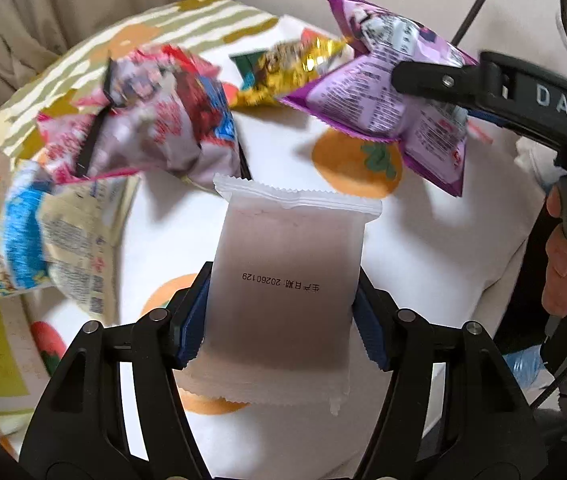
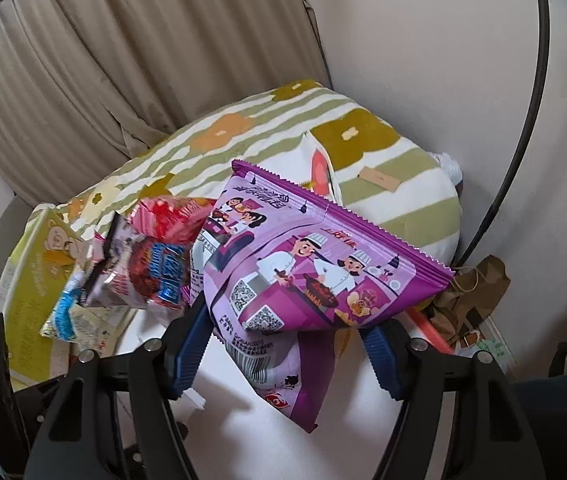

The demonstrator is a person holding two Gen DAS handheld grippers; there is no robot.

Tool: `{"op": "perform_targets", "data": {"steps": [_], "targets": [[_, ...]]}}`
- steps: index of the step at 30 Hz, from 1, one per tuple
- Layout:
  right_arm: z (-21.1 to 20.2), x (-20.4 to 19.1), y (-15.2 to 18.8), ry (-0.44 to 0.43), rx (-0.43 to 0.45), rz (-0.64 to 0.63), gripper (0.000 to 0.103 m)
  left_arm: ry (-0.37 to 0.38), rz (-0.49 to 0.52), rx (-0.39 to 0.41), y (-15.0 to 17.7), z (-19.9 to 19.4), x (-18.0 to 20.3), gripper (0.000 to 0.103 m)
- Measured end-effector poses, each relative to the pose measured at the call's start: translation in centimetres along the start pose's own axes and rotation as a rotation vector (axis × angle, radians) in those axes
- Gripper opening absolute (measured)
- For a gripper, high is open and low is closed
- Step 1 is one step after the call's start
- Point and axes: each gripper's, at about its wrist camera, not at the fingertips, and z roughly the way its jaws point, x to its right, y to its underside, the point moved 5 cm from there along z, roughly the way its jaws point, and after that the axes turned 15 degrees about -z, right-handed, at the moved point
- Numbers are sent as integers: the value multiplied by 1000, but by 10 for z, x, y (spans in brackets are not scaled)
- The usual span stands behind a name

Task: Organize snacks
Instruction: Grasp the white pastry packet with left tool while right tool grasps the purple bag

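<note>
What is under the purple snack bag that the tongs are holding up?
Below the purple bag, lifted by the right tongs, lies a white cloth printed with orange fruit. A gold packet peeks out behind it. What the bag covers cannot be seen.

A frosted white sachet (image 1: pixel 283 292) hangs upright, near; a crumpled purple foil crisp bag (image 2: pixel 315 280) tilts aloft at right; red-and-white and blue-trimmed packets (image 1: pixel 151 116) lie heaped far left.
</note>
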Motion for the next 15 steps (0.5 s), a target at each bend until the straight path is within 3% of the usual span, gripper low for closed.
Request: {"op": "perform_targets", "data": {"steps": [11,15], "targets": [[-62,-22,-50,-20,92,-110,66,-10,-75,159,-41,-86,-9,60],[-78,-44,-72,-61,122,-161,66,-35,-140,236,-56,-126,-32,60]]}}
